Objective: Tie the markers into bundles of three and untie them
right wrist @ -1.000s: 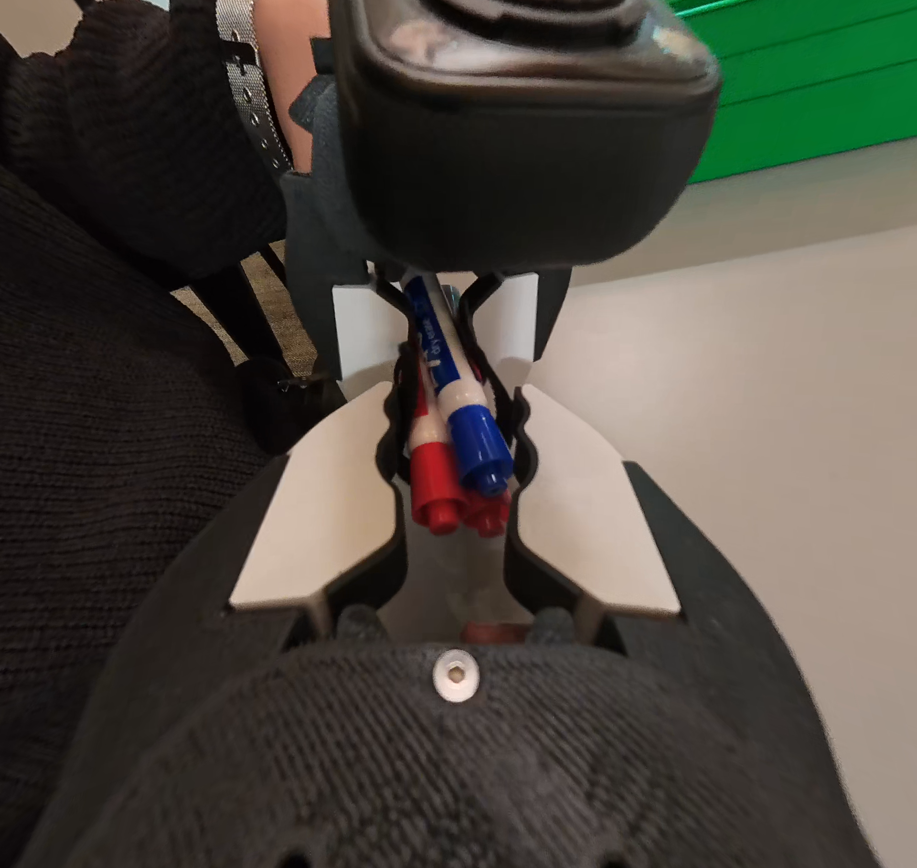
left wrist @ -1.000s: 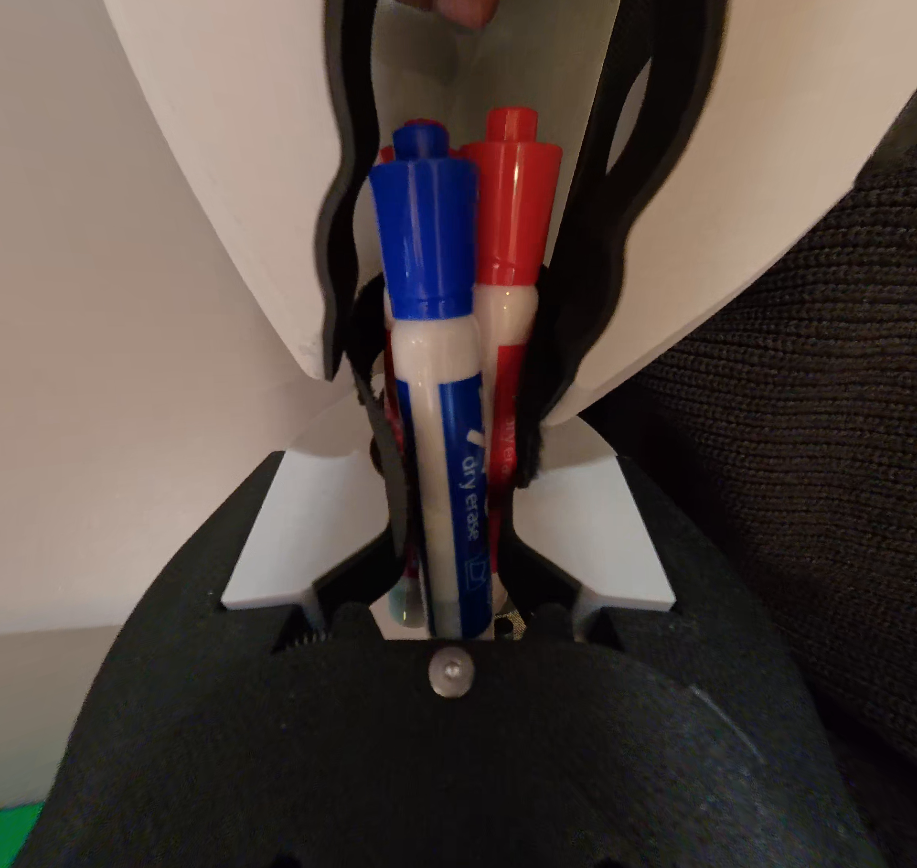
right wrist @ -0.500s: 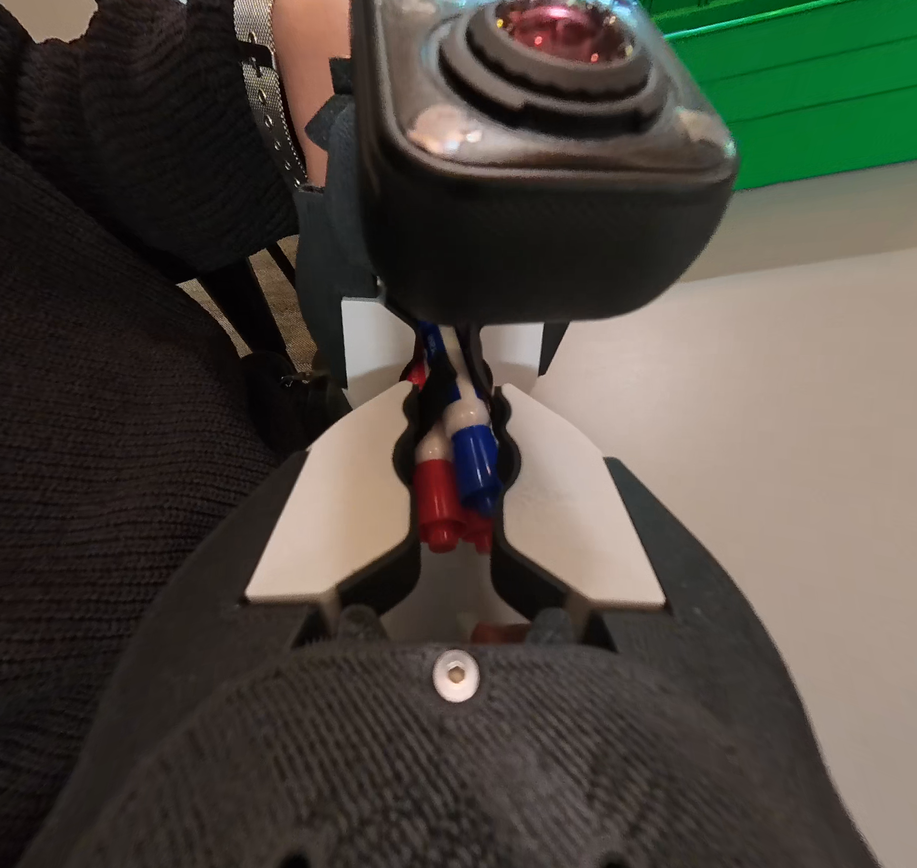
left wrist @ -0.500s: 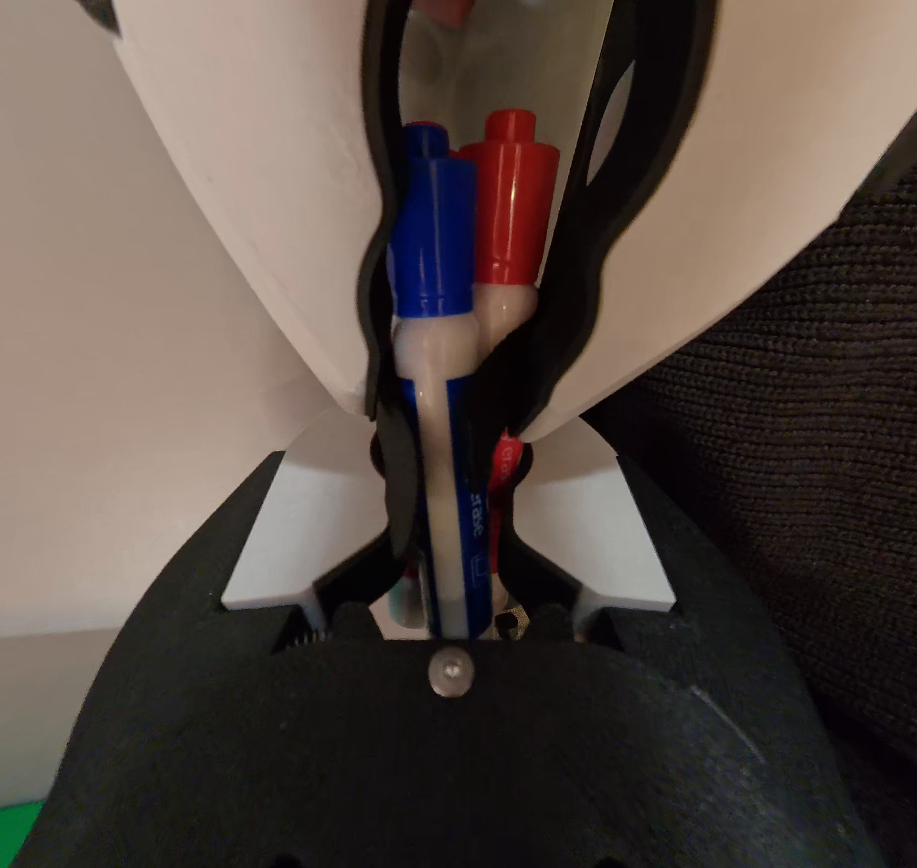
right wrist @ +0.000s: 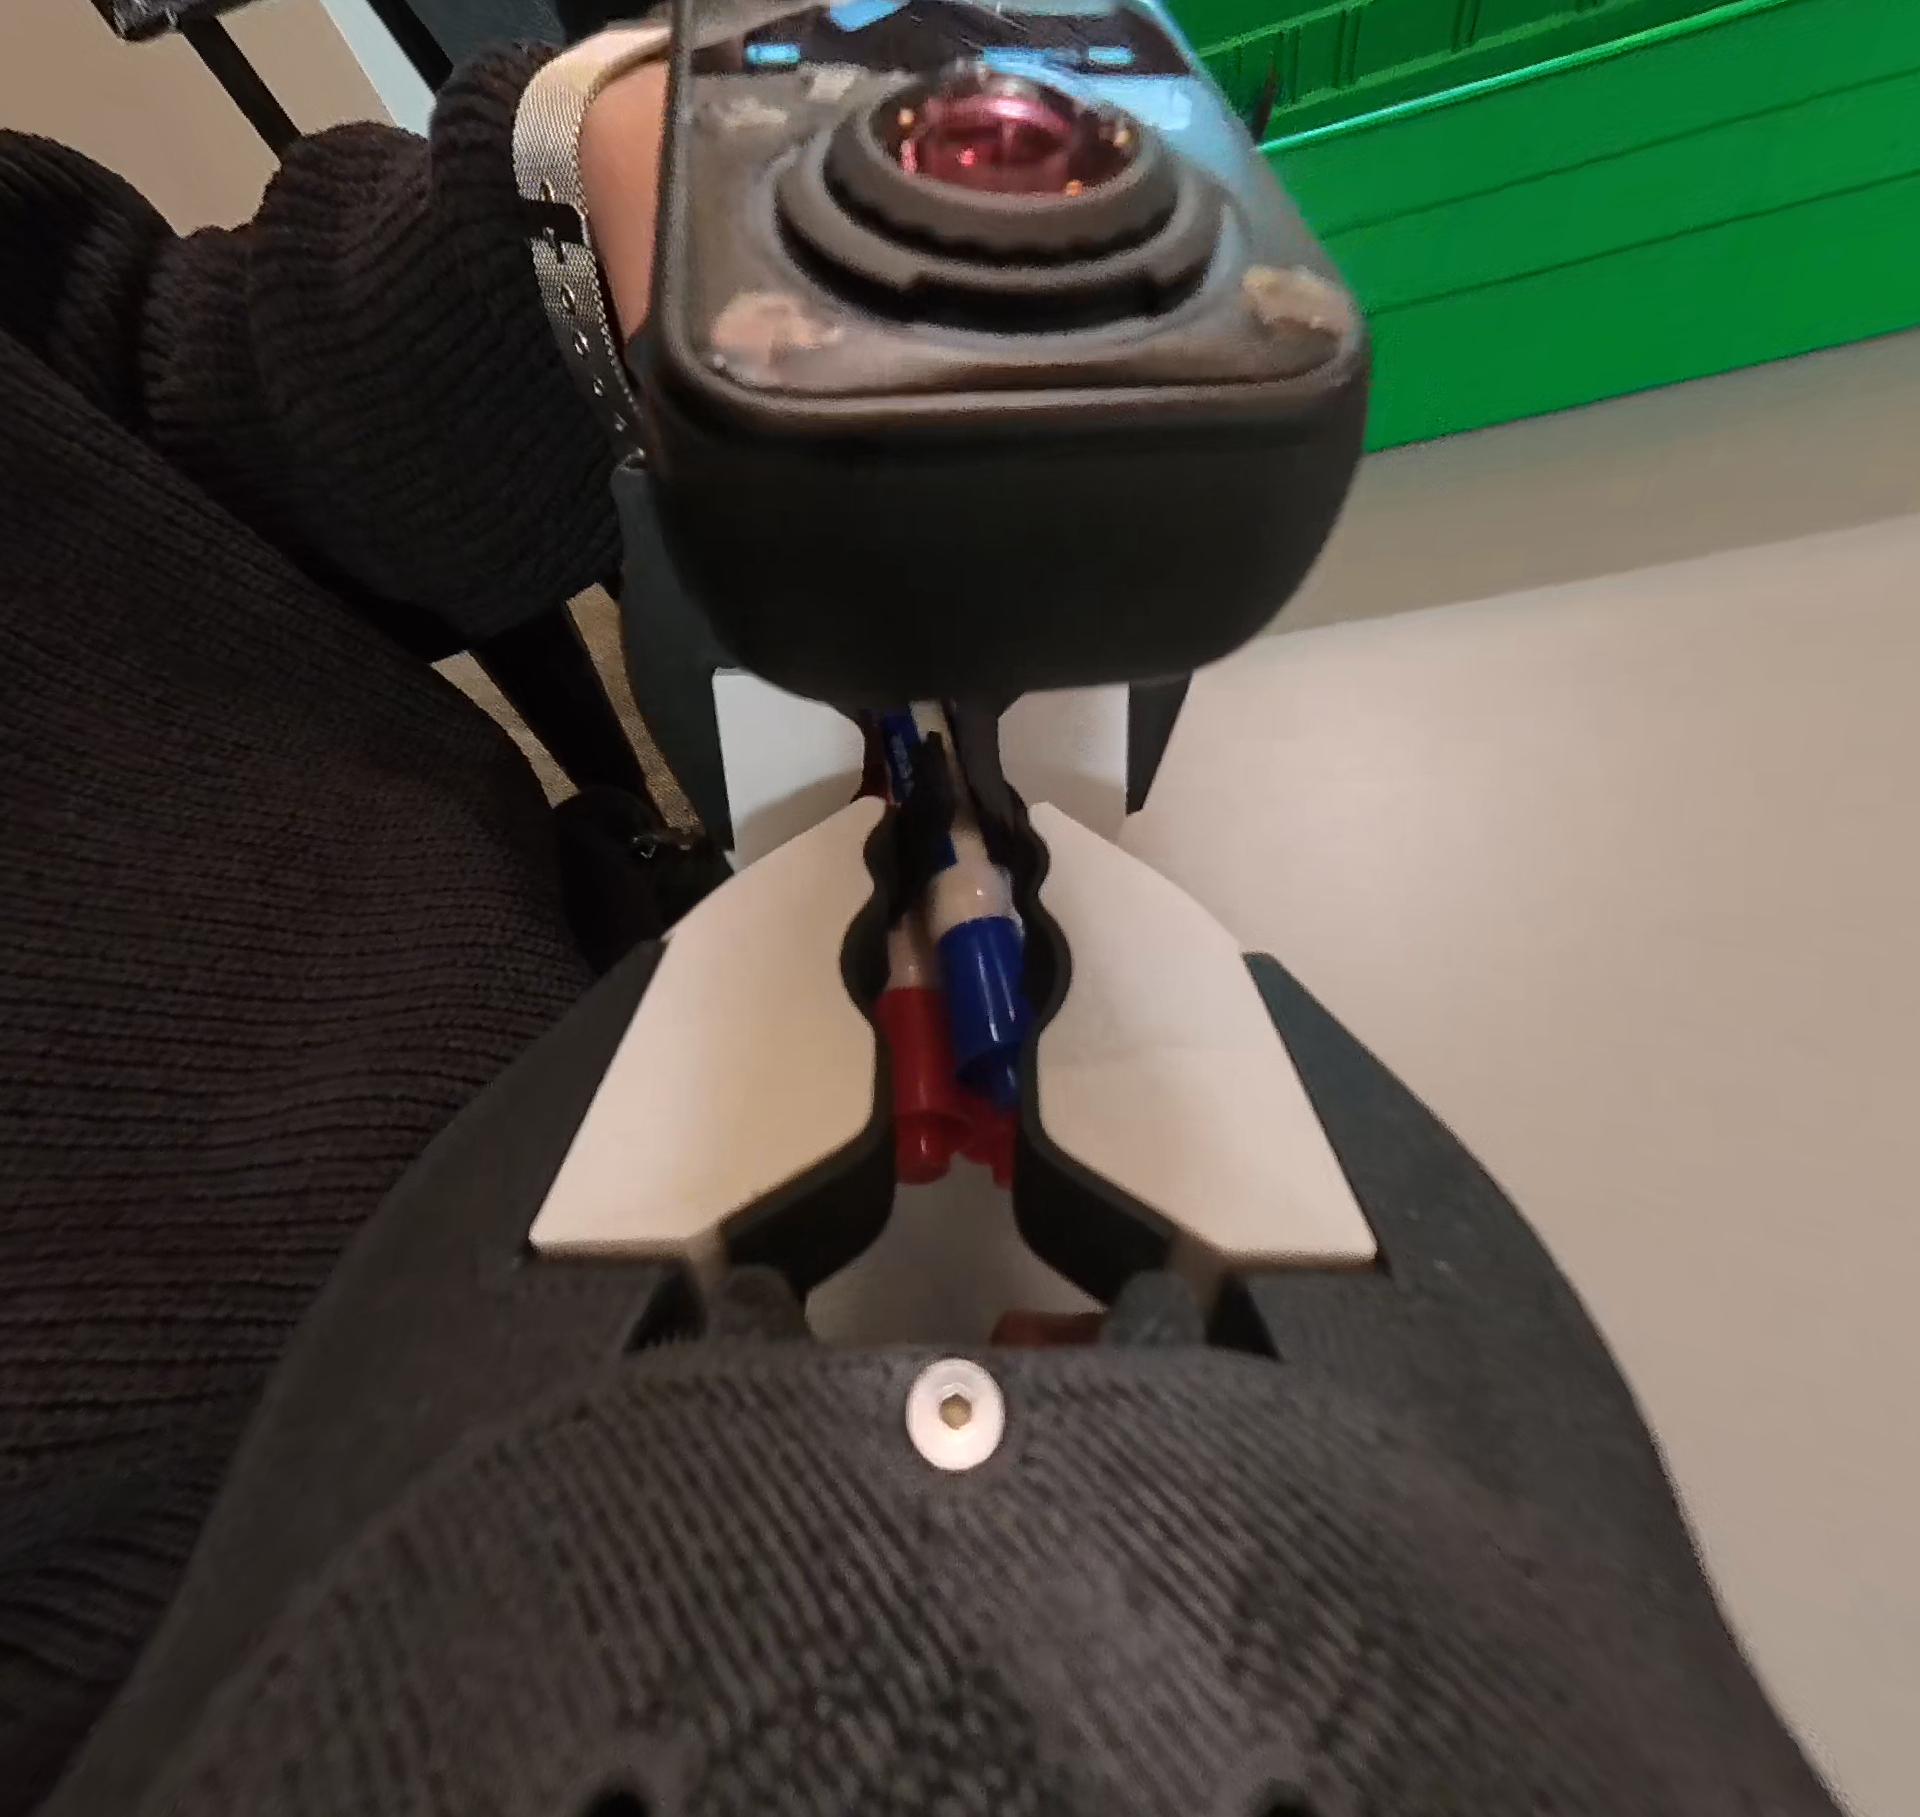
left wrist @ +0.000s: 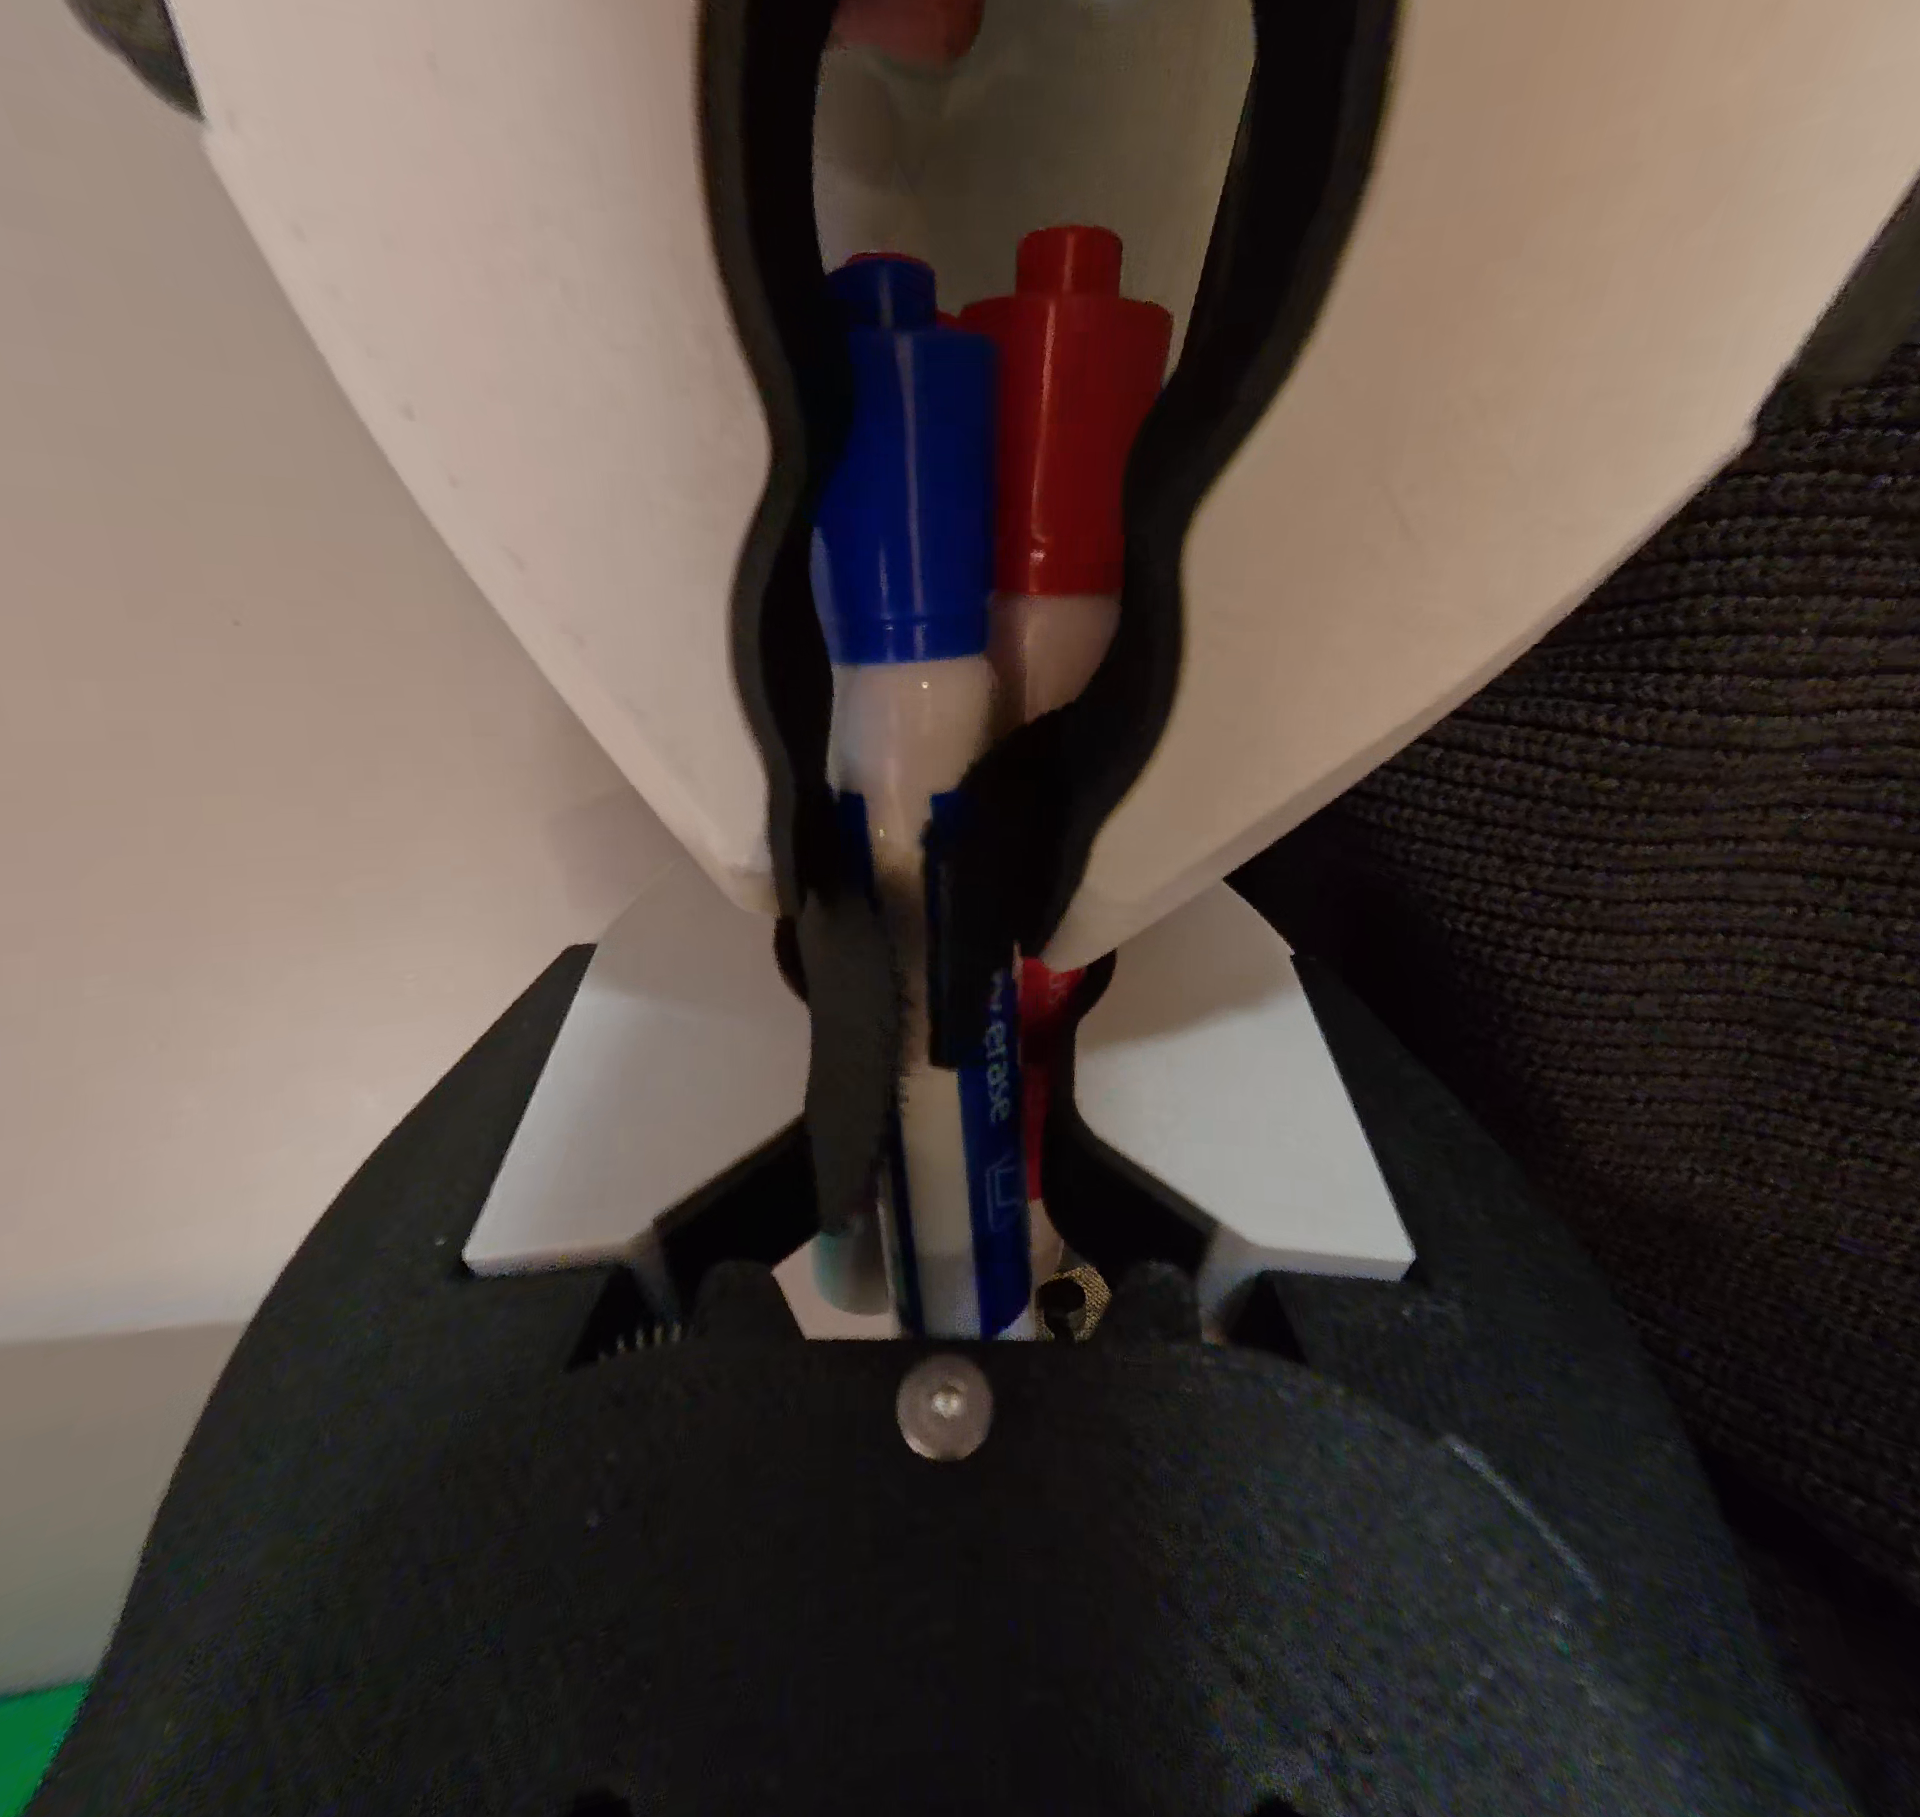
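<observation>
Two grippers meet nose to nose over a pale table point(right wrist: 1558, 832), green bins point(right wrist: 1558, 240) behind, a person's black knit sleeve point(right wrist: 312, 333) at the side. The left gripper point(left wrist: 940, 1019) has its fingers pinched on the barrels of a marker bundle: a blue marker point(left wrist: 914, 479) on top, a red marker point(left wrist: 1070, 437) beside it, likely another red one under, mostly hidden. A black strap point(left wrist: 847, 1040) wraps the bundle, probably to hold the markers together. The right gripper point(right wrist: 956, 988) faces it with fingers narrowed around the capped ends; the black pads point(left wrist: 769, 562) touch the blue cap, but a firm clamp I cannot tell. Bundle hangs between both grippers, off the table.
</observation>
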Demonstrator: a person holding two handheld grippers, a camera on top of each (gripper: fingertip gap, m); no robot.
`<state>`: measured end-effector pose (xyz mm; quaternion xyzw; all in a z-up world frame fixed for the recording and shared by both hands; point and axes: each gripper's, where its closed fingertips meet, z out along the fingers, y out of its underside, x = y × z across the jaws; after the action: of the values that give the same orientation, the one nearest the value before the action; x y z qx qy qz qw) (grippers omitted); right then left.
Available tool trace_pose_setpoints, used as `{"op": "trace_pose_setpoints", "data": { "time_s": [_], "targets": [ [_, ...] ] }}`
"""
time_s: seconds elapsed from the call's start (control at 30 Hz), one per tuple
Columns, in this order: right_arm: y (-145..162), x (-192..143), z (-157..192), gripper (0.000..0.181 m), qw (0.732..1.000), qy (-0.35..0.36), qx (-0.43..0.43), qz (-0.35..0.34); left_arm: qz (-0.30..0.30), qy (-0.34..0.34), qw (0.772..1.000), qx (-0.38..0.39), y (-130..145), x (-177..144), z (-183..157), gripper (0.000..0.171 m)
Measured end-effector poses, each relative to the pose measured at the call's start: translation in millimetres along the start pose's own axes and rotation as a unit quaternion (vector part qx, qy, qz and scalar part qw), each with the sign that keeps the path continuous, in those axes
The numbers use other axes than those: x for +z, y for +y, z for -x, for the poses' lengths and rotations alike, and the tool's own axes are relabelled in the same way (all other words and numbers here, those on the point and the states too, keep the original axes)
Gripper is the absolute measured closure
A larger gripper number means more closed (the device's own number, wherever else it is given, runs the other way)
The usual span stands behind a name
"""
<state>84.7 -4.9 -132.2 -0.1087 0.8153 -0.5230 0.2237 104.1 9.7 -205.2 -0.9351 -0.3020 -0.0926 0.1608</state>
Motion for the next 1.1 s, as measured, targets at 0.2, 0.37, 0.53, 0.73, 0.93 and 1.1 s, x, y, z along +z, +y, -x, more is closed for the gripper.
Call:
{"op": "trace_pose_setpoints", "data": {
  "time_s": [0.2,0.37,0.53,0.73,0.93,1.1],
  "targets": [
    [-2,0,0,0.162,1.0,-0.001,0.007,-0.007,0.0,0.0,1.0,0.001,0,0,0,0.128],
    [-3,0,-1,0.163,1.0,0.006,0.004,-0.006,0.001,-0.001,1.0,0.001,0,0,0,0.128],
    [-5,-1,-3,0.171,1.0,0.014,0.003,-0.006,0.0,0.0,1.0,0.0,0,0,0,0.128],
    [-5,-1,-4,0.175,1.0,0.014,0.018,-0.003,0.001,0.0,1.0,-0.001,1,0,0,0.127],
    [-5,-1,-5,0.176,0.999,0.009,0.037,-0.007,0.003,0.0,1.0,-0.002,2,0,-1,0.128],
    [-4,-4,-10,0.145,0.999,0.035,0.029,-0.012,0.002,-0.003,1.0,-0.009,5,-2,3,0.128]
  ]
}}
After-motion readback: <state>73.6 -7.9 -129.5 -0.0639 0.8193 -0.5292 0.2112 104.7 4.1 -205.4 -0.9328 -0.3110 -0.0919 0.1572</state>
